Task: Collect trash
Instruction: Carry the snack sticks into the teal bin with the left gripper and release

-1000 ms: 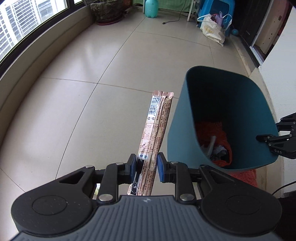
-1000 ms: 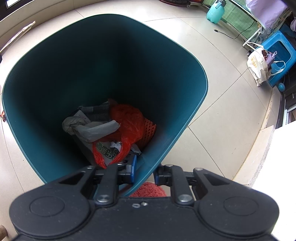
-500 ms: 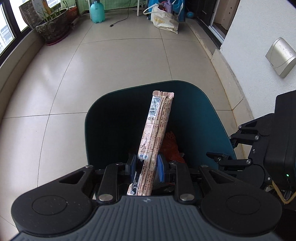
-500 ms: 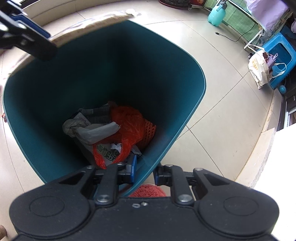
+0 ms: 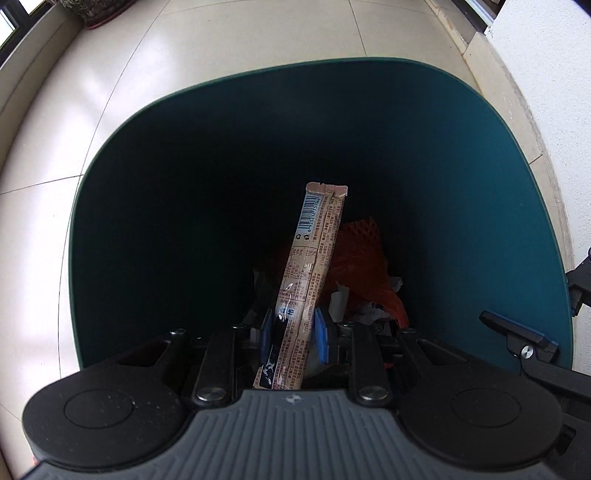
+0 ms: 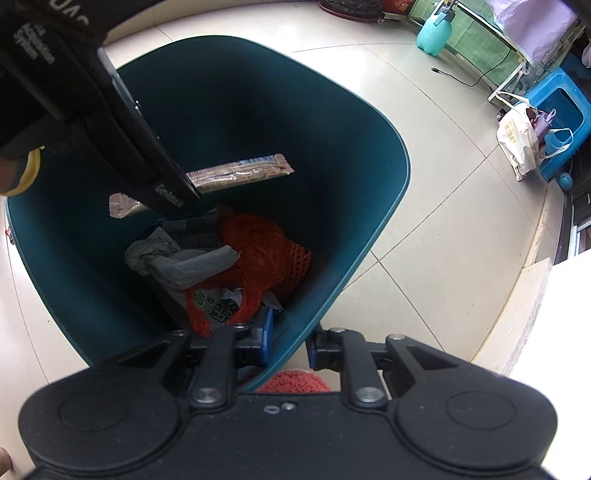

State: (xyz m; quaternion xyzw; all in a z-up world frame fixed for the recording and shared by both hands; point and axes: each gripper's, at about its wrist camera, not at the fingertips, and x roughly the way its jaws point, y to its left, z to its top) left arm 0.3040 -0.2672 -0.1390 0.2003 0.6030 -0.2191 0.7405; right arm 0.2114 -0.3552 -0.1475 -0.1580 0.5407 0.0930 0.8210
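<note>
My left gripper [image 5: 293, 328] is shut on a long pink snack wrapper [image 5: 310, 258] with a barcode, held over the mouth of the teal trash bin [image 5: 480, 177]. From the right wrist view the same wrapper [image 6: 240, 173] hangs inside the bin's opening, under the left gripper's black body. My right gripper [image 6: 290, 341] is shut on the near rim of the bin [image 6: 384, 192], one pad inside and one outside. At the bin's bottom lie an orange plastic bag [image 6: 258, 254], grey crumpled bags [image 6: 184, 264] and other scraps.
Pale floor tiles [image 5: 221, 44] surround the bin, with a white wall [image 5: 554, 92] at its right. A red mat [image 6: 293, 382] lies under the bin. Farther off stand a turquoise sprayer bottle [image 6: 434, 31], a white shopping bag [image 6: 517, 142] and a blue stool [image 6: 561, 110].
My left gripper has carried the wrapper from beside the bin to over its mouth and lowered it toward the trash inside. The right gripper and the bin stayed still.
</note>
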